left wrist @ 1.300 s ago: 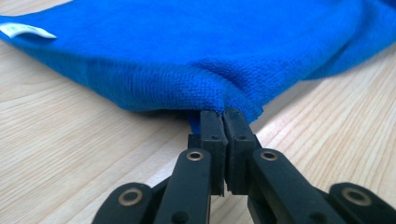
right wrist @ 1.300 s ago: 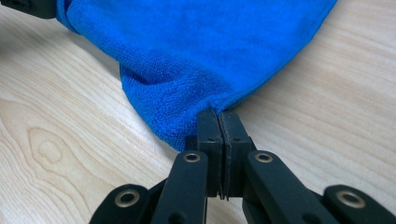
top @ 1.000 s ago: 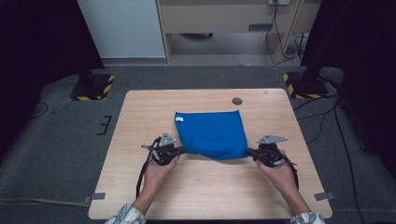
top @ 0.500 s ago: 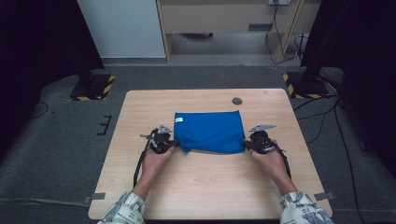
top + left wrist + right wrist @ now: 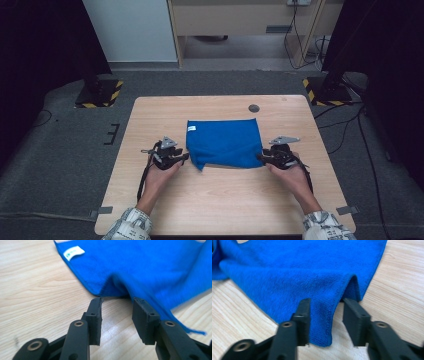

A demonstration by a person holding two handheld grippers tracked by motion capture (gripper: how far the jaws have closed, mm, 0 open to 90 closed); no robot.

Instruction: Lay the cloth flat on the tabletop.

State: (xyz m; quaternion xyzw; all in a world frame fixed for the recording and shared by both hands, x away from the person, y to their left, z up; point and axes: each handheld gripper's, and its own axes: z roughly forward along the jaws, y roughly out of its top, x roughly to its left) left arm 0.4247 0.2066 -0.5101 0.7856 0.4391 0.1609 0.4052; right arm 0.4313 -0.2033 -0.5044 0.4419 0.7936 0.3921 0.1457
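A blue cloth (image 5: 225, 142) lies folded on the wooden table (image 5: 225, 200), a white label (image 5: 74, 252) at its far left corner. My left gripper (image 5: 184, 158) sits at the cloth's near left corner. Its jaws have just been opening; in the left gripper view (image 5: 117, 302) they stand apart with bare table between them, the cloth's edge (image 5: 150, 270) just past the tips. My right gripper (image 5: 261, 157) is at the near right corner and has also just been opening. In the right gripper view (image 5: 325, 302) a flap of cloth (image 5: 299, 270) hangs loosely between the open jaws, with a gap beside the right pad.
A small dark round spot (image 5: 254, 108) marks the table's far side. Black stands on yellow-and-black striped bases (image 5: 100, 92) (image 5: 327, 90) flank the table's far corners. Bare wood surrounds the cloth on every side.
Both grippers, shut on the cloth's near corners before, have opened and let go. The hands have drifted a little and the cloth's near edge now rests on the table.
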